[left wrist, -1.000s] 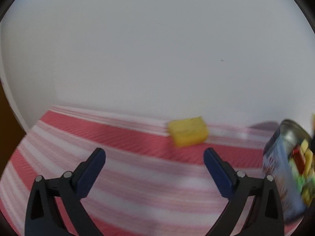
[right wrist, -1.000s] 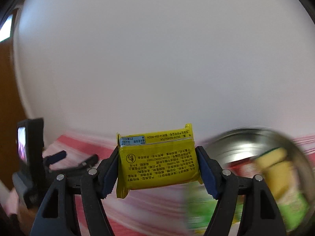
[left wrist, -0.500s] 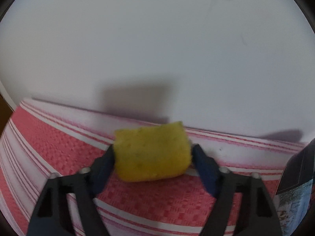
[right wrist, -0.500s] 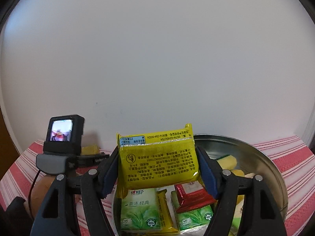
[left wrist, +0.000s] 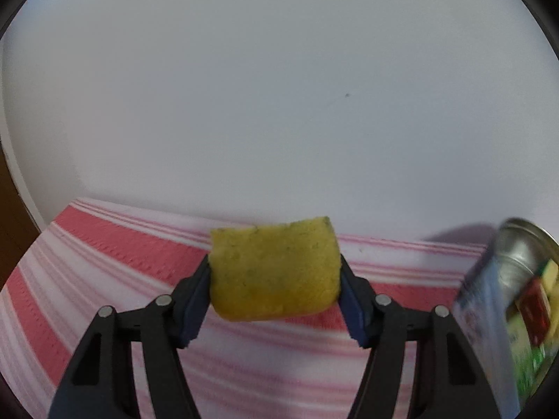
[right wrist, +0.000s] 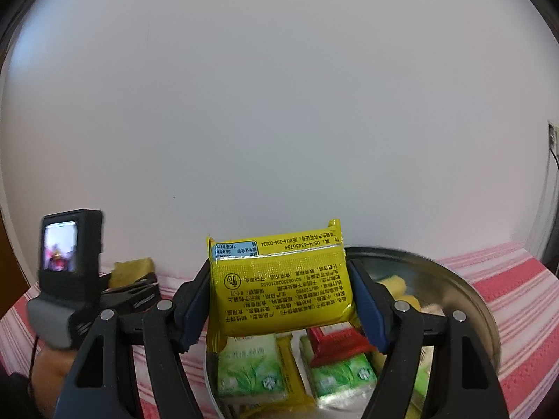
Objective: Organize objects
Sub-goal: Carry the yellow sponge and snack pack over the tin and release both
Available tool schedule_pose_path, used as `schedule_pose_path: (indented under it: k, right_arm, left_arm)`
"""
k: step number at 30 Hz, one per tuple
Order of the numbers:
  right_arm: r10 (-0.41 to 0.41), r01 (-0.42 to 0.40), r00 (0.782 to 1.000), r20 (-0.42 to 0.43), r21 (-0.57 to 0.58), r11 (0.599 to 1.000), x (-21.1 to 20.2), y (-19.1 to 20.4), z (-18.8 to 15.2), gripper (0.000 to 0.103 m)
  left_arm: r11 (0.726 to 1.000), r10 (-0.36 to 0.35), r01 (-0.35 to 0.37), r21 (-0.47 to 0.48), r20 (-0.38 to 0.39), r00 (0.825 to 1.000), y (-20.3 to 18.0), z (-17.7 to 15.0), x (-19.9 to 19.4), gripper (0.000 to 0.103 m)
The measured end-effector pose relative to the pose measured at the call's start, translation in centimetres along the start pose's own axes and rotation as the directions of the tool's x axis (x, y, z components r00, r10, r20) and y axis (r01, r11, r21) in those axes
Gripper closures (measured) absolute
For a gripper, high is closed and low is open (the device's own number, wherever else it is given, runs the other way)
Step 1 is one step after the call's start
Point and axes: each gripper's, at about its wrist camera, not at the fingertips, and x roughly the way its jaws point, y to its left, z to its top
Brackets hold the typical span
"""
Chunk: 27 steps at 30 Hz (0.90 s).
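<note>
Snack packets (right wrist: 251,366) already fill the metal tin (right wrist: 464,289) as right tongs (right wrist: 281,296) grip a yellow packet (right wrist: 279,289) above it, while left tongs (left wrist: 274,281), having just closed, clamp a yellow sponge (left wrist: 274,269) over the striped worktop (left wrist: 104,262), both still undelivered.

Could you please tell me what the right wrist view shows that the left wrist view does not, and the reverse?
Only the right wrist view shows the right gripper clamping a yellow snack packet and the left gripper's camera screen. Only the left wrist view shows the left gripper, whose jaws have just been closing, gripping the yellow sponge close up. Both show the metal tin of packets and the striped cloth.
</note>
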Motion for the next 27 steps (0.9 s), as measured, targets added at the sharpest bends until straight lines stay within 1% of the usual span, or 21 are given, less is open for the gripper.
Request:
schedule_pose_path:
  k: [4,6,8,10,13,15,18,21,22,24,25,27]
  right_arm:
    - [-0.034,0.034,0.999,0.017,0.004,0.999,-2.0,-0.5,-1.1,0.028]
    - [-0.036,0.036,0.999,0.024,0.018,0.999,-2.8,-0.8,-1.4,0.028]
    - [-0.045,0.045,0.998,0.032,0.018,0.999,-3.6,-1.1,-1.7,0.028]
    - [-0.051,0.051,0.998,0.033,0.018,0.999,-4.2,-1.2,-2.1,0.028]
    - [-0.053,0.053,0.998,0.03,0.021,0.998,-5.2,-2.0,-2.0,0.028]
    - [-0.06,0.06,0.998,0.036,0.018,0.998,-5.7,-2.3,-2.2,0.028]
    - [-0.065,0.065,0.997,0.039,0.02,0.998,-6.3,-2.2,-2.8,0.028]
    - [-0.066,0.066,0.997,0.049,0.01,0.998,-6.5,-1.8,-2.6,0.028]
    - [-0.068,0.068,0.996,0.054,0.003,0.998,-5.9,-1.0,-2.2,0.028]
    - [-0.072,0.073,0.995,0.062,-0.004,0.997,-5.9,-0.7,-2.2,0.028]
    - [-0.071,0.072,0.995,0.065,-0.005,0.997,-6.1,-2.1,-1.6,0.028]
    - [-0.075,0.076,0.995,0.071,-0.009,0.997,-6.2,-2.7,-1.3,0.028]
  left_arm:
    - [1.0,0.007,-0.007,-0.003,0.025,1.0,-0.6,-2.1,-3.5,0.038]
    - [1.0,0.007,-0.007,-0.005,0.025,1.0,-0.6,-3.1,-4.7,0.038]
    - [1.0,0.0,0.0,-0.003,0.017,1.0,0.4,-3.2,-4.7,0.038]
    - [1.0,-0.003,0.003,-0.017,0.016,1.0,0.5,-4.5,-6.0,0.038]
    - [0.999,-0.012,0.012,-0.033,0.019,1.0,0.8,-5.2,-7.8,0.038]
    - [1.0,-0.006,0.007,-0.024,0.028,1.0,1.1,-5.5,-8.0,0.038]
    - [1.0,0.0,0.0,0.001,0.048,0.999,0.5,-5.7,-8.1,0.038]
    - [1.0,-0.014,0.013,0.017,0.059,0.998,0.4,-5.6,-8.3,0.038]
    - [1.0,-0.016,0.015,0.025,0.061,0.998,0.3,-5.5,-8.3,0.038]
    - [0.999,-0.025,0.023,0.031,0.065,0.998,0.3,-5.4,-8.4,0.038]
    - [0.999,-0.032,0.029,0.034,0.068,0.997,0.3,-5.4,-8.4,0.038]
    - [0.998,-0.037,0.034,0.045,0.075,0.996,0.3,-5.6,-8.6,0.038]
